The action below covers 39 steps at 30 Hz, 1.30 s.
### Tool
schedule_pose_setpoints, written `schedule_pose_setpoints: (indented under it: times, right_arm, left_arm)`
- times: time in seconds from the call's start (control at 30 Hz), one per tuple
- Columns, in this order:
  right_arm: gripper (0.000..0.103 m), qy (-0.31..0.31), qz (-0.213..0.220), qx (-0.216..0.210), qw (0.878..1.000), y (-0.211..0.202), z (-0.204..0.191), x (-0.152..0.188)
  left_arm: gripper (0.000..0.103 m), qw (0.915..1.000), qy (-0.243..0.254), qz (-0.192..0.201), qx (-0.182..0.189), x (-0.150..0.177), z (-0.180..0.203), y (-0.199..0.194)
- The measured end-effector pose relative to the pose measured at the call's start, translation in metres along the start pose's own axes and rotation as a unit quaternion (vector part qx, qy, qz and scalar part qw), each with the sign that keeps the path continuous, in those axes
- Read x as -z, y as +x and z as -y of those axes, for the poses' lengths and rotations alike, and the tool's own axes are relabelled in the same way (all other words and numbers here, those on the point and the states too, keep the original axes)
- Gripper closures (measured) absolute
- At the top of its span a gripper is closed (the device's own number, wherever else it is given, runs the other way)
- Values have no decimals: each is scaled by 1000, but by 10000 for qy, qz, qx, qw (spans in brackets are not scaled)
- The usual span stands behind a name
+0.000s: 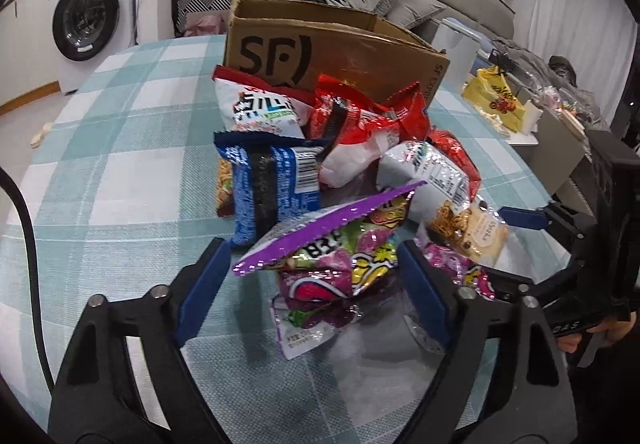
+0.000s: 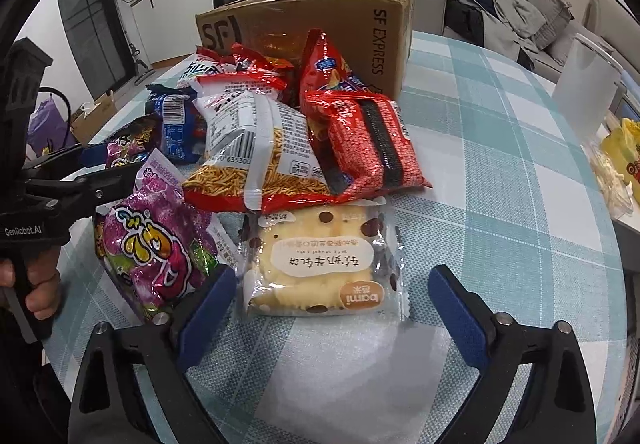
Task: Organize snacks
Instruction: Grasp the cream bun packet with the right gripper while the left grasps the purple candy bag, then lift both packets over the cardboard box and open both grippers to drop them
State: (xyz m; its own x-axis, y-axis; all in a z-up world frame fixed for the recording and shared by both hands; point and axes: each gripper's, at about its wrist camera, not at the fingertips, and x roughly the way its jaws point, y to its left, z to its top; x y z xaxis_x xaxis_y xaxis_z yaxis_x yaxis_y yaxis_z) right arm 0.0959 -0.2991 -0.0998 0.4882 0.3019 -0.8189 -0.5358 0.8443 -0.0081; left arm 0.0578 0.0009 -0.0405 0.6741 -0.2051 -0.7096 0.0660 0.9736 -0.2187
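A heap of snack packets lies on the checked tablecloth [image 1: 120, 148] in front of an open cardboard box [image 1: 340, 56]. My left gripper [image 1: 314, 248] stands open around a purple candy packet [image 1: 320, 264]; its blue pads are close on either side, and cloth shows by the left pad. A second purple packet [image 2: 156, 244] lies just outside it. My right gripper [image 2: 332, 272] is open around a clear packet holding a yellow cake [image 2: 316, 264], with a gap at each pad. Behind are a noodle-snack bag [image 2: 260, 156], red bags [image 2: 360, 148] and a blue packet [image 1: 272, 188].
The box [image 2: 320, 16] stands at the far side of the round table. The two grippers sit close together, the right gripper [image 1: 508, 248] showing at the left wrist view's right edge. A yellow bag [image 1: 496, 100] lies on a side table; a washing machine [image 1: 88, 4] and sofa stand beyond.
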Motion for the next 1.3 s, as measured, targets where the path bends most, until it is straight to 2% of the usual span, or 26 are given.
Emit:
schedule_pose_setpoints:
  times: [0.03,0.1,0.33,0.53,0.83,1.3]
  right_arm:
    - [13,-37,8,-10,10000,0,-1,0]
    - [21,-120,45,-40,9999,-1,-5,-1]
    - [42,-132,132,-97,9998,-10,-3,6]
    - [44,-17,184,-219,9996,-17,6,13]
    - [44,144,398,-140,9990,-32,15,21]
    - [44,307,1213,-235,9919,-67,15,6]
  left_arm:
    - [31,10000,-18,-5,74,0,0,1]
    - [46,9998,-48,-28,196,1,1,1]
    - [52,9997,13,90,230,4,3,-6]
    - [53,9995,81,217,223,7,4,-17]
    - [53,9989,42,434,154,5,-2,-34]
    - [53,9961,125,873,100,-8,3,-68]
